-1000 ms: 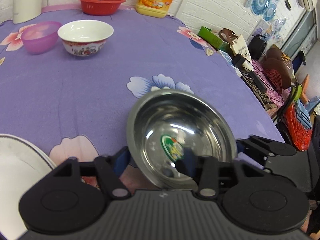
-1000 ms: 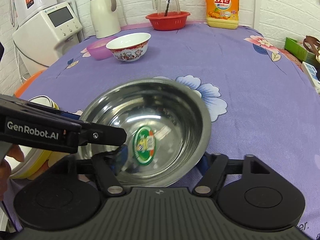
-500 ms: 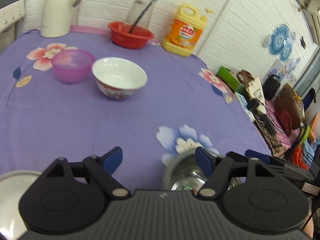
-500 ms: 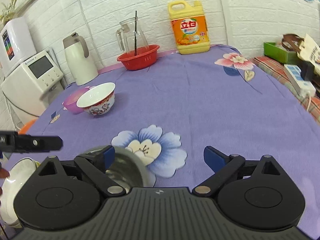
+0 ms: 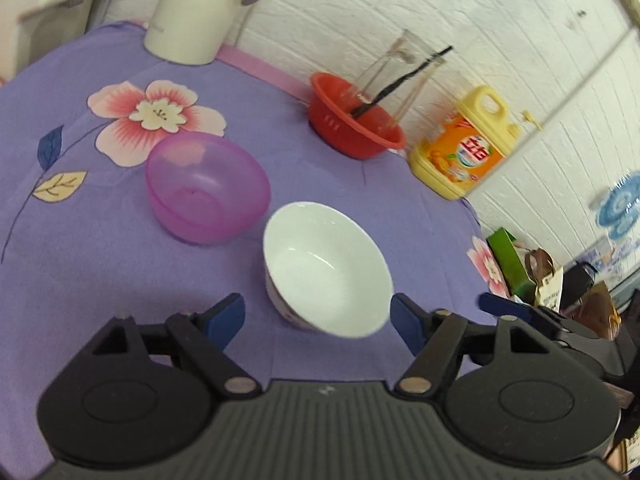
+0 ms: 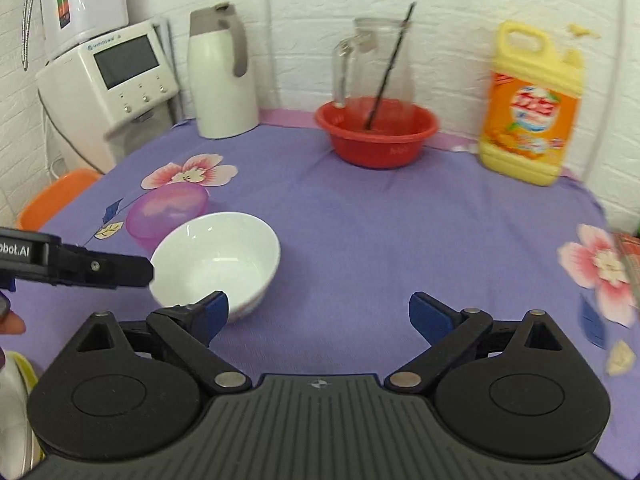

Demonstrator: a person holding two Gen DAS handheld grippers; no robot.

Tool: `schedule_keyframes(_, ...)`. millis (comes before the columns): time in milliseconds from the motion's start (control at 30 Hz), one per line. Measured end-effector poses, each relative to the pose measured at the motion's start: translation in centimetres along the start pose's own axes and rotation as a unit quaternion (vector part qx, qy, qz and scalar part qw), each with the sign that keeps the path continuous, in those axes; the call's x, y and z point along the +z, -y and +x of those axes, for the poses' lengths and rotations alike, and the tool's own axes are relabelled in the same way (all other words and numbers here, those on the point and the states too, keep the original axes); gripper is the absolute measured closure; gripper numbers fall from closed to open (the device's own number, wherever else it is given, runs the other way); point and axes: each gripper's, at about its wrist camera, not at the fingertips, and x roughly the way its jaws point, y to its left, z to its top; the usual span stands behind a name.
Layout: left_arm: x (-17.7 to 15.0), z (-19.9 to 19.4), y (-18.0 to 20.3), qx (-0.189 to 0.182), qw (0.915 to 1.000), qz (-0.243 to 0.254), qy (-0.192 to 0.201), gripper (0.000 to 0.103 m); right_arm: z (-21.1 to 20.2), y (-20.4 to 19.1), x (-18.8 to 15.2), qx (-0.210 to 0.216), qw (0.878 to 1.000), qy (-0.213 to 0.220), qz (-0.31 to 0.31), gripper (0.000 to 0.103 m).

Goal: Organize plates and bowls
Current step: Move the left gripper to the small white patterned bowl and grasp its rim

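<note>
- My left tool (image 5: 316, 318) is spread wide with nothing in it; its blue fingertips (image 5: 226, 316) stand to either side of the white bowl (image 5: 326, 270), apart from it.
- My right tool (image 6: 318, 316) is wide open too and holds nothing; in its view the white bowl (image 6: 216, 262) sits upright on the purple flowered bench (image 6: 400, 232), ahead and to the left, partly behind the left fingertip.
- From the right wrist I see my left tool's arm reaching in from the left, its tip just beside that bowl's rim.
- Just past the white bowl lies the purple bowl (image 5: 206, 188), upright and near it.
- Farther back a red basin (image 6: 376, 134) holds a glass jug (image 6: 378, 64) with a dark stirrer in it.
- A white kettle (image 6: 222, 74) and a yellow detergent bottle (image 6: 532, 104) stand by the brick wall.
</note>
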Motion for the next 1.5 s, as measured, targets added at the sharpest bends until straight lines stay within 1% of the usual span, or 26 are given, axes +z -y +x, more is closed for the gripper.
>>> schedule_keyframes(100, 0.6, 1.3, -0.4, 0.008, 0.9999, -0.01, -0.004, 0.03, 3.5, -0.2, 0.4, 0.028, 0.999, -0.02, -0.003, 0.0)
schedule_keyframes(200, 0.9, 2.2, -0.4, 0.011, 0.9999, -0.007, -0.003, 0.03, 5.2, -0.6, 0.2, 0.036, 0.999, -0.025, -0.013, 0.0)
schedule_keyframes(333, 1.0, 3.3, -0.5, 0.02, 0.9997, -0.013, -0.004, 0.03, 6.0, -0.2, 0.0, 0.053, 0.998, -0.021, -0.002, 0.0)
schedule_keyframes(400, 1.0, 3.7, -0.5, 0.024, 0.9996, -0.016, -0.004, 0.03, 6.3, -0.1, -0.1, 0.054, 0.998, -0.025, -0.002, 0.0)
schedule_keyframes(567, 0.8, 4.5, -0.4, 0.034, 0.9992, -0.019, 0.001, 0.03, 6.7, 0.0, 0.0, 0.058, 0.998, -0.014, 0.017, 0.0)
schedule_keyframes(700, 0.9, 4.8, -0.4, 0.045, 0.9988, -0.018, 0.007, 0.031, 7.6, -0.9, -0.3, 0.055, 0.998, -0.013, -0.003, 0.0)
schedule_keyframes(767, 0.8, 5.0, -0.5, 0.052, 0.9984, -0.019, 0.01, 0.032, 7.9, -1.2, -0.5, 0.065, 0.998, -0.012, -0.016, 0.0)
schedule_keyframes(800, 0.8, 5.1, -0.5, 0.053, 0.9984, -0.02, 0.009, 0.032, 7.9, -1.1, -0.5, 0.074, 0.997, -0.012, -0.014, 0.0)
schedule_keyframes(867, 0.7, 5.4, -0.5, 0.052, 0.9984, -0.018, 0.004, 0.032, 7.8, -1.1, -0.5, 0.078, 0.997, -0.009, -0.014, 0.0)
schedule_keyframes(900, 0.7, 5.6, -0.4, 0.053, 0.9985, -0.016, 0.001, 0.038, 7.7, -1.1, -0.4, 0.079, 0.997, -0.009, -0.016, 0.0)
schedule_keyframes(967, 0.6, 5.8, -0.2, 0.047, 0.9988, -0.012, -0.003, 0.046, 7.7, -1.4, -0.5, 0.077, 0.997, -0.01, -0.02, 0.003)
schedule_keyframes(1000, 0.7, 5.9, -0.1, 0.046, 0.9989, -0.013, -0.003, 0.051, 7.6, -1.6, -0.5, 0.075, 0.997, -0.01, -0.026, 0.006)
schedule_keyframes(1033, 0.7, 6.0, 0.0, 0.042, 0.999, -0.013, -0.006, 0.054, 7.6, -1.7, -0.5, 0.081, 0.996, -0.011, -0.024, 0.009)
schedule_keyframes(1067, 0.8, 6.3, 0.0, 0.038, 0.9991, -0.014, -0.011, 0.057, 7.6, -1.8, -0.5, 0.086, 0.996, -0.013, -0.024, 0.01)
schedule_keyframes(1100, 0.8, 6.6, 0.1, 0.037, 0.999, -0.015, -0.018, 0.059, 7.6, -2.0, -0.5, 0.09, 0.995, -0.015, -0.026, 0.01)
schedule_keyframes(1200, 0.6, 6.9, 0.8, 0.042, 0.9989, -0.004, -0.018, 0.059, 7.4, -2.5, -0.4, 0.105, 0.994, -0.026, -0.027, 0.012)
schedule_keyframes(1233, 0.5, 7.0, 0.9, 0.041, 0.9989, -0.007, -0.021, 0.06, 7.3, -2.7, -0.4, 0.114, 0.993, -0.031, -0.025, 0.01)
schedule_keyframes(1367, 0.4, 6.8, 1.2, 0.032, 0.9989, -0.014, -0.031, 0.06, 6.8, -3.1, -0.2, 0.098, 0.994, -0.037, -0.032, 0.01)
schedule_keyframes(1433, 0.4, 6.4, 1.5, 0.03, 0.9989, -0.011, -0.033, 0.06, 6.4, -2.9, -0.1, 0.102, 0.994, -0.037, -0.022, 0.01)
schedule_keyframes(1500, 0.3, 6.0, 1.8, 0.025, 0.9991, -0.01, -0.033, 0.061, 5.7, -3.0, 0.1, 0.102, 0.994, -0.031, -0.026, 0.008)
